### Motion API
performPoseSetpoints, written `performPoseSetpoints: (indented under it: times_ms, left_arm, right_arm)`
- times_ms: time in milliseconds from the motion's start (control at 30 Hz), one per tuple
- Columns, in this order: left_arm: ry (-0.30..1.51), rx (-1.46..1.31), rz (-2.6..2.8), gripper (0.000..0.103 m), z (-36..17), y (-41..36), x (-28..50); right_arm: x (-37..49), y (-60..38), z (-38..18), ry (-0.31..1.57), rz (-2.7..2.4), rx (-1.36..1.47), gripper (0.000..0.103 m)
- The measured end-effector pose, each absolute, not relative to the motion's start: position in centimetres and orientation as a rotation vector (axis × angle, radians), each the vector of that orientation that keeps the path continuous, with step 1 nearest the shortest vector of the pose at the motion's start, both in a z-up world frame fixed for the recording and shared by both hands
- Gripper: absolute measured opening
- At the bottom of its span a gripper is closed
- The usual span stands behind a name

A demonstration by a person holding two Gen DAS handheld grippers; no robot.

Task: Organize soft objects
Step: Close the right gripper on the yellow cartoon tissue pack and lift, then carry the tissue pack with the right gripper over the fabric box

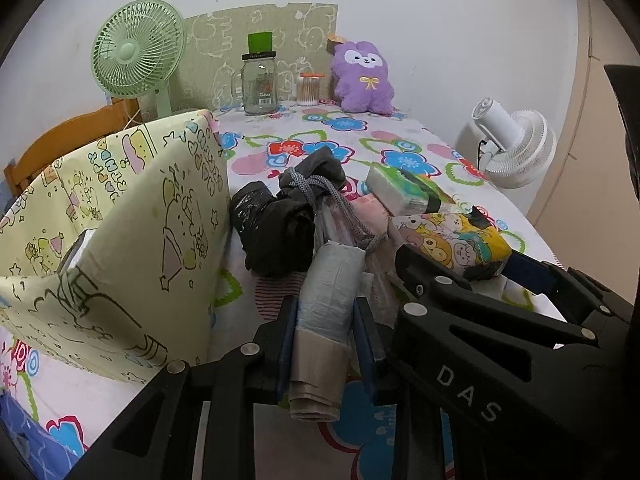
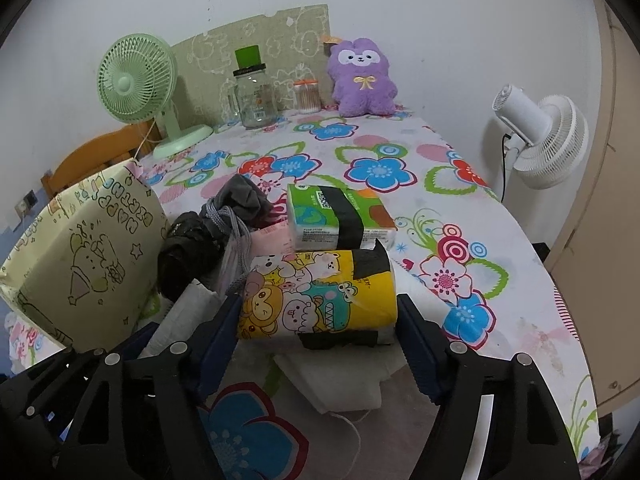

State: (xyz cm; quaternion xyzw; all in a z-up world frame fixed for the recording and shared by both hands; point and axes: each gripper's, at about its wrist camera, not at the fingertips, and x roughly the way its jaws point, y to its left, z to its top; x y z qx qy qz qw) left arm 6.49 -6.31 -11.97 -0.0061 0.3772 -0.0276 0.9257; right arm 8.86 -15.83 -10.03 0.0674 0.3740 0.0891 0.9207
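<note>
"DAS" is printed on the right tool (image 2: 318, 320), whose jaws flank the cartoon-print roll (image 2: 316, 296) on the tabletop (image 2: 500, 240); left tool (image 1: 326, 316) clamps a grey bag roll (image 1: 328, 300) beside the yellow box (image 1: 120, 240)

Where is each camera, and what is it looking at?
Left wrist: on the left gripper, looking along its fingers, shut on a bag roll; the right gripper shows too.
Right wrist: on the right gripper, fingers on either side of the cartoon pack.
Both see: the cartoon pack, the purple plush and the green fan.
</note>
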Motion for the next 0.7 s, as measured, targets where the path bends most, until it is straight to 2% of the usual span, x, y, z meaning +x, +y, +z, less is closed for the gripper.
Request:
performPoseSetpoints:
  times_ms: [700]
  left_arm:
    - [0.707,-0.013,-0.09,0.027,-7.6,-6.7,5.4]
  right_arm:
    - [7.1,-16.4,-5.1,0.686,0.163,0.131,0.076]
